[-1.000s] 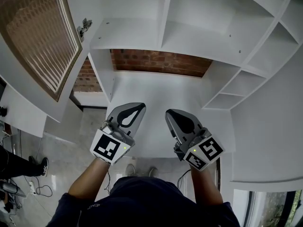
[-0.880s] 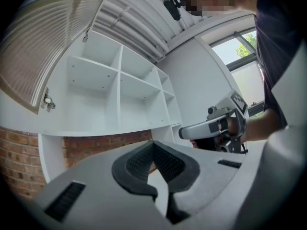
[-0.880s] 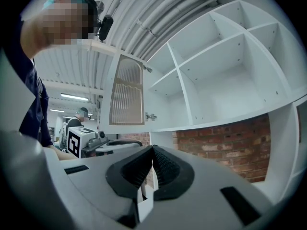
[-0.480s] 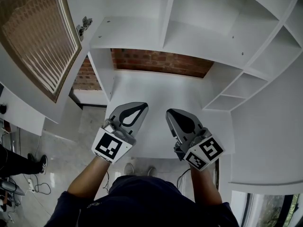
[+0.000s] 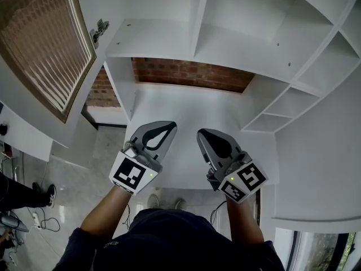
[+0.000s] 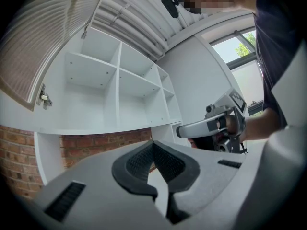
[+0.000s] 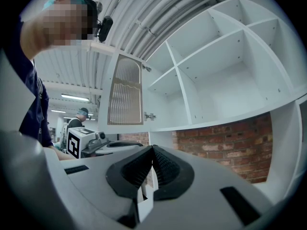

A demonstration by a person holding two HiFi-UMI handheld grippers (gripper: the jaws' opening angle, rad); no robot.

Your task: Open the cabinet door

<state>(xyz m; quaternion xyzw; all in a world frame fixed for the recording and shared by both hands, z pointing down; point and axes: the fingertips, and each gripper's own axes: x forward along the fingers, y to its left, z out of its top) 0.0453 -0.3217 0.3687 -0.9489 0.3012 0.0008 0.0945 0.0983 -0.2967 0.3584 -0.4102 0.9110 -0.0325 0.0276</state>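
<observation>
The cabinet door [image 5: 45,44], white-framed with a ribbed glass panel, stands swung wide open at the upper left, and its hinge [image 5: 100,30] is bare. The door also shows in the left gripper view [image 6: 43,47] and the right gripper view [image 7: 125,97]. The open cabinet shelves [image 5: 254,33] hold nothing. My left gripper [image 5: 163,127] and right gripper [image 5: 204,135] are side by side, level, low over the white counter [image 5: 180,109], well clear of the door. Both are shut with nothing between the pads, as the tips of the left gripper [image 6: 153,145] and right gripper [image 7: 152,148] show.
A brick wall [image 5: 189,75] backs the recess under the shelves. More white cubbies [image 5: 285,103] run down the right side. A person's legs and cables [image 5: 22,199] are on the floor at the far left, and another person [image 7: 79,116] stands in the background.
</observation>
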